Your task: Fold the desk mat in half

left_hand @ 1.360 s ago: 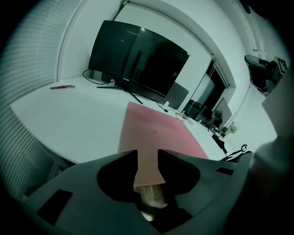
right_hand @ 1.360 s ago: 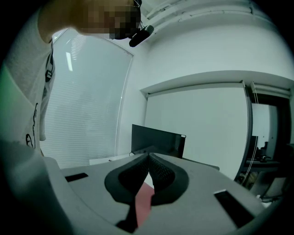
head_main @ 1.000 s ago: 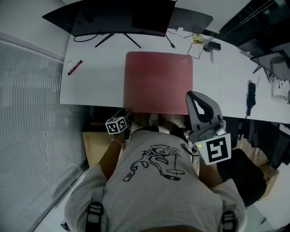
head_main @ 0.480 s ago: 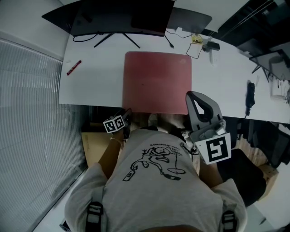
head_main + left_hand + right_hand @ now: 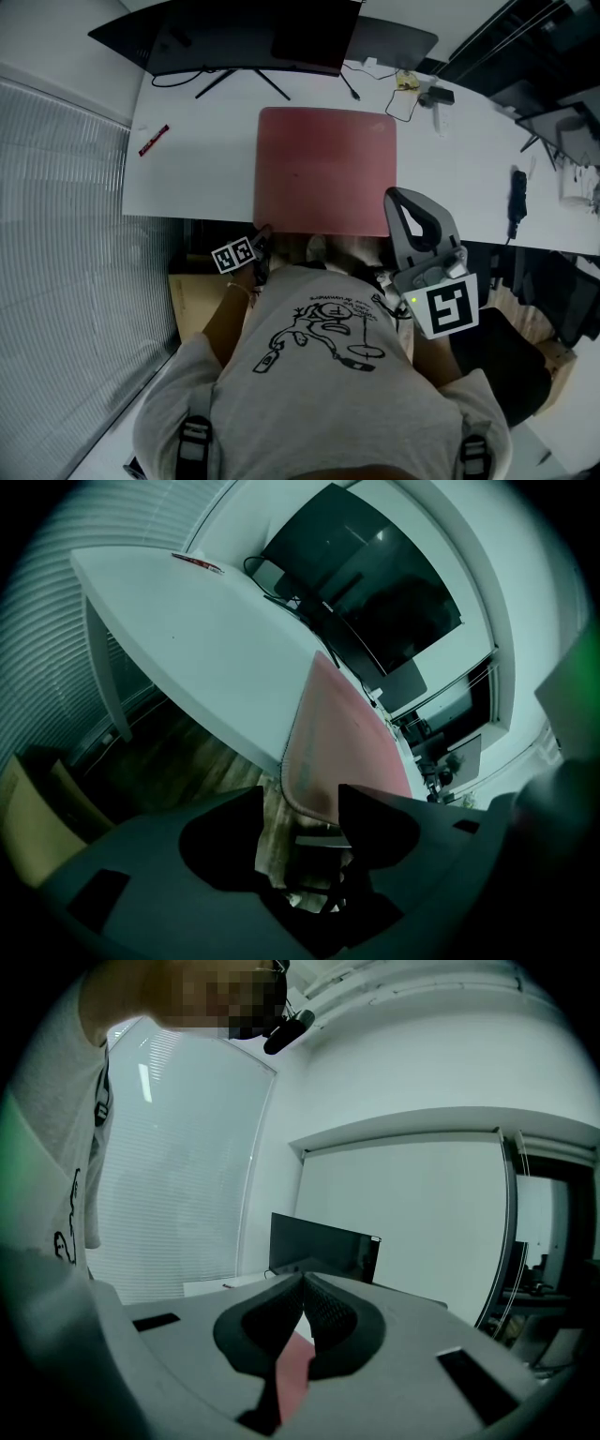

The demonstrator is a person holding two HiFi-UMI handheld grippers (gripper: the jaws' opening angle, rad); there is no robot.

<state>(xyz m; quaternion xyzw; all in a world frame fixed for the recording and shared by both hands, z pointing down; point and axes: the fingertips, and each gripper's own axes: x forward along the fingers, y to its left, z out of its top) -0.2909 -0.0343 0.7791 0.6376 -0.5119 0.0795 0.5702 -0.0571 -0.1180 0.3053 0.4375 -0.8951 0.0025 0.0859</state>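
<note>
The pink desk mat lies on the white table, its near edge at the table's front edge. In the left gripper view the mat's near left corner hangs over that edge. My left gripper is open; its jaws have just been opening, and the corner shows in the gap between them without the pads pressing on it. In the head view the left gripper sits just below the table edge. My right gripper is at the mat's near right corner, and in its own view the right gripper is shut and holds nothing.
A black monitor stands at the back of the table. A red pen lies at the left, and cables and small devices lie at the back right. Window blinds run along the left. A cardboard box sits under the table.
The left gripper's marker cube has rolled and dropped a little beside the table edge. The right gripper and the mat have not moved.
</note>
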